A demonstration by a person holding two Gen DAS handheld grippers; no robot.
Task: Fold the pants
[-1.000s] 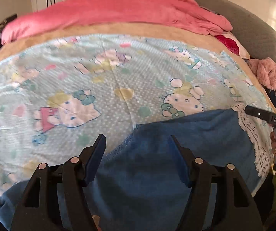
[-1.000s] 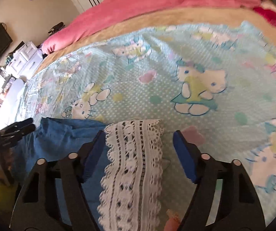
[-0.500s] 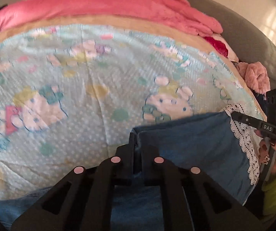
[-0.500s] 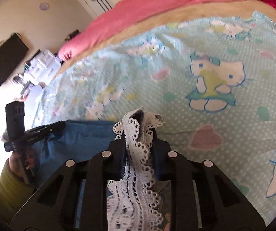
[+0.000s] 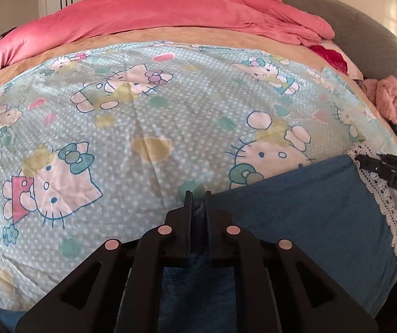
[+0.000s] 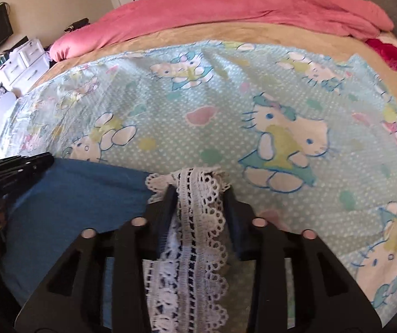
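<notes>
Lying on the bed's cartoon-print sheet, the blue pants are pinched at an edge by the left gripper. The right gripper, its fingers just reopening, loosely straddles the lace hem, which may slip free.

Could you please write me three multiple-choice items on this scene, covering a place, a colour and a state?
1. Where is the pink blanket?
A. At the bed's far end, beyond the cartoon sheet
B. On the floor
C. Inside a drawer

2. What colour is the lace trim on the pants?
A. Black
B. White
C. Red

3. How are the pants lying?
A. Hanging from a hanger
B. Rolled into a ball
C. Spread on the sheet

Answers: 1 A, it is heaped beyond the sheet; 2 B, the lace shows white against the blue cloth; 3 C, the blue cloth lies spread out.
</notes>
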